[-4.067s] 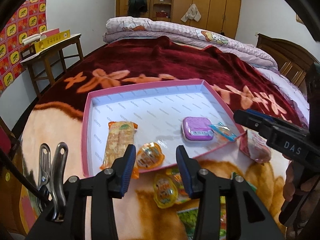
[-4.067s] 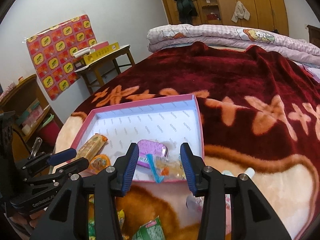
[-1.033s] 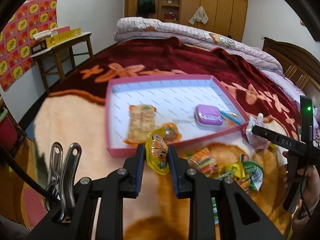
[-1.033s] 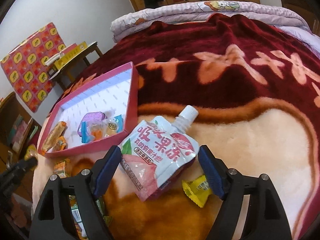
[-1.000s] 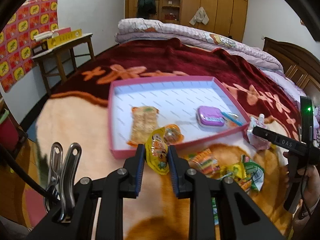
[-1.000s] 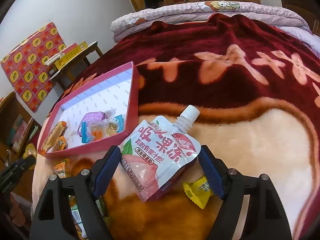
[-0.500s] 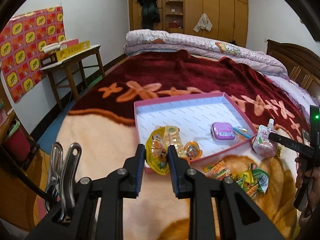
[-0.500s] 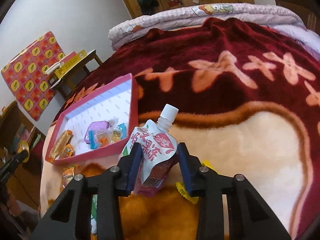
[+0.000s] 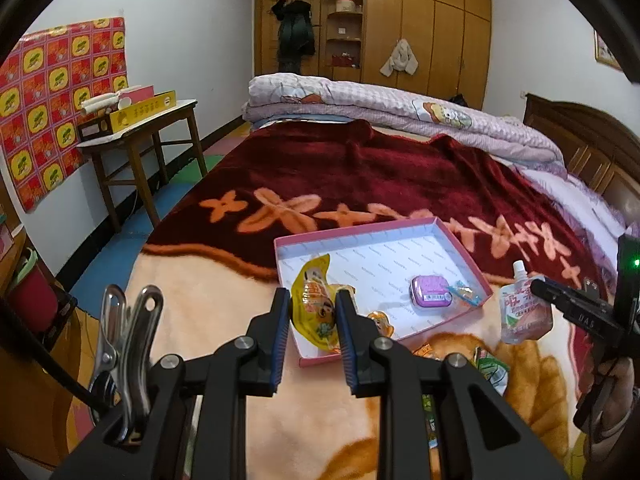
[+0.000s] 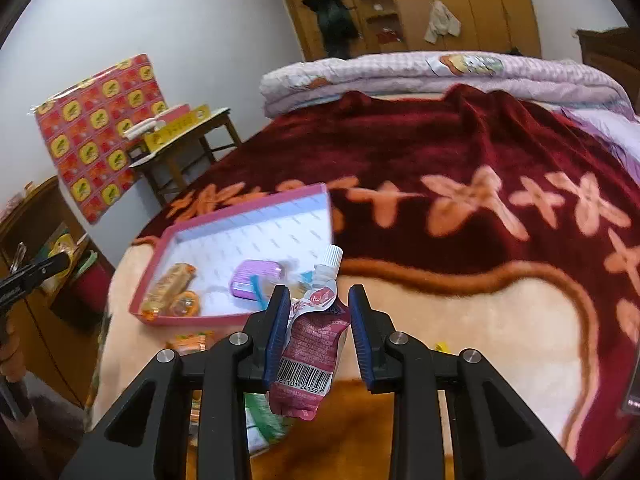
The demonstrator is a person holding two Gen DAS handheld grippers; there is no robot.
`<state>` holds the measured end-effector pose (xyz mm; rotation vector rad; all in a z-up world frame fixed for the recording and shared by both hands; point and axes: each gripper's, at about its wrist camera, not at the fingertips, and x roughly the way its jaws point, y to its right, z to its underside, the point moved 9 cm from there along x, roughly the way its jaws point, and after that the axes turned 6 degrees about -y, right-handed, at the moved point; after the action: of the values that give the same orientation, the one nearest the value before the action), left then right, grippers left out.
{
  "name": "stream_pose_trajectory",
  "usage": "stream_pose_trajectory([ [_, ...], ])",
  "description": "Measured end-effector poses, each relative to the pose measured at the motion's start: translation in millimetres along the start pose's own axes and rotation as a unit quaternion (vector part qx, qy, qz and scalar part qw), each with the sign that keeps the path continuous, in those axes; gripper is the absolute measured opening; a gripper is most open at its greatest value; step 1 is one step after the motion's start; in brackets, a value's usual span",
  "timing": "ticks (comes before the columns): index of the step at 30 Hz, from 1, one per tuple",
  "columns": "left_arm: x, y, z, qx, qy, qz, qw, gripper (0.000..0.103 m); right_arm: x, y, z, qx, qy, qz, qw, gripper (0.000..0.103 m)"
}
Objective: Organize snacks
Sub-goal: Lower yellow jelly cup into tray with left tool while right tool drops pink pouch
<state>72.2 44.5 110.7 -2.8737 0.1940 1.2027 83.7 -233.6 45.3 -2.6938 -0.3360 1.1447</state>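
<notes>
Spouted juice pouch (image 10: 310,344) hung upright, long axis vertical, white cap up, just right of pink tray (image 10: 256,314). Right gripper (image 10: 316,336) jaws had just been closing, now pinching pouch; pouch previously lay flat on plush blanket (image 10: 480,320). Left gripper (image 9: 313,322) clamped glossy yellow jelly cup (image 9: 314,312), lifted above tray's near-left corner.

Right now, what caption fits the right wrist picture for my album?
The right gripper lifts a spouted jelly pouch above the blanket, near the pink snack box.
</notes>
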Motion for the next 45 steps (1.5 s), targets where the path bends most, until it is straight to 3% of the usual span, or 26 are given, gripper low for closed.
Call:
stream_pose_trajectory([
  [8, -24.7, -38.0, -2.6, -0.014, 0.013, -0.039, 0.9991, 0.024, -0.2, -28.9, -5.7, -0.021, 0.001, -0.027, 0.999, 0.031],
  [16, -23.8, -50.9, -14.3, -0.018, 0.021, -0.044, 0.9987, 0.024, 1.9, -55.6, -24.2, -0.044, 0.009, -0.043, 0.998, 0.031],
  [24, 21.5, -29.8, -18.8, -0.013, 0.015, -0.010, 0.9997, 0.024, 18.1, -67.9, -49.2, -0.065, 0.022, -0.039, 0.997, 0.031],
  [34, 92.9, 14.5, -6.3, 0.018, -0.014, 0.017, 0.9996, 0.024, 55.7, -67.7, -52.5, -0.056, 0.008, -0.044, 0.997, 0.031],
  [45, 140.6, 18.5, 2.7, 0.014, -0.047, 0.033, 0.9983, 0.024, 84.5, -87.4, -55.8, -0.071, -0.002, -0.060, 0.996, 0.031],
])
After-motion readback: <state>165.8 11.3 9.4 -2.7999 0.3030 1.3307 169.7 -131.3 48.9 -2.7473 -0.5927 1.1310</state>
